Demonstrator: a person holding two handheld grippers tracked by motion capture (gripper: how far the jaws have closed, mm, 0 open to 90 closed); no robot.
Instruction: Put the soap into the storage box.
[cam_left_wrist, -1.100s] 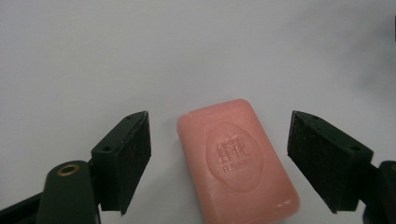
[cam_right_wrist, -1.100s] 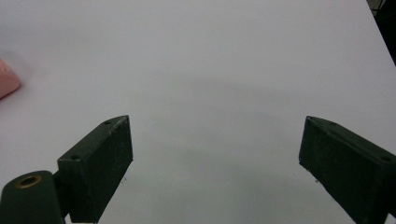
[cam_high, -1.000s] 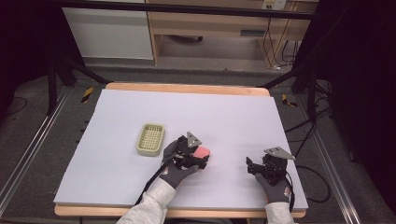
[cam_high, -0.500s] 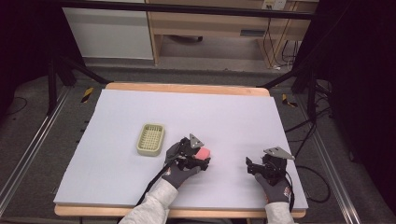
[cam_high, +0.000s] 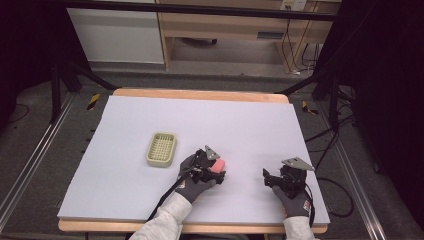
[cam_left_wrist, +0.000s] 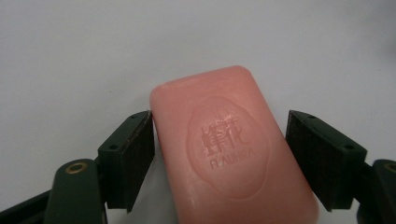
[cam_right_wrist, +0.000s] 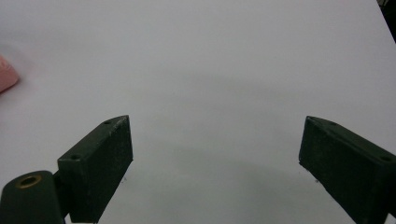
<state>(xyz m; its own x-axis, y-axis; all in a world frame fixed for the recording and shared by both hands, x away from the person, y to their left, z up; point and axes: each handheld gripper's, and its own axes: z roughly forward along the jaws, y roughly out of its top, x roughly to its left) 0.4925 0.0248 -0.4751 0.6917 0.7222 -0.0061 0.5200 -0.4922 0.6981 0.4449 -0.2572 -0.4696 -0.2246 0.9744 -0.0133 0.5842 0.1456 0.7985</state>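
A pink soap bar (cam_high: 219, 165) with an embossed oval lies flat on the pale table sheet (cam_high: 240, 125). My left gripper (cam_high: 217, 170) straddles it. In the left gripper view the soap bar (cam_left_wrist: 229, 144) sits between the two black pads: the left pad (cam_left_wrist: 133, 154) touches its edge and the right pad (cam_left_wrist: 317, 154) stands a sliver off. These jaws have just been closing around the soap. My right gripper (cam_high: 270, 178) rests open on the sheet to the right, with bare sheet between its pads (cam_right_wrist: 100, 163). A corner of the soap bar (cam_right_wrist: 6, 74) shows at that view's left edge.
A pale yellow-green slotted soap dish (cam_high: 161, 149) stands on the sheet left of the left hand. The wooden table edge (cam_high: 200, 93) frames the sheet. Black stand legs, cables and floor rails surround the table.
The left hand has shifted slightly and its jaws have narrowed around the soap. The right hand has kept still.
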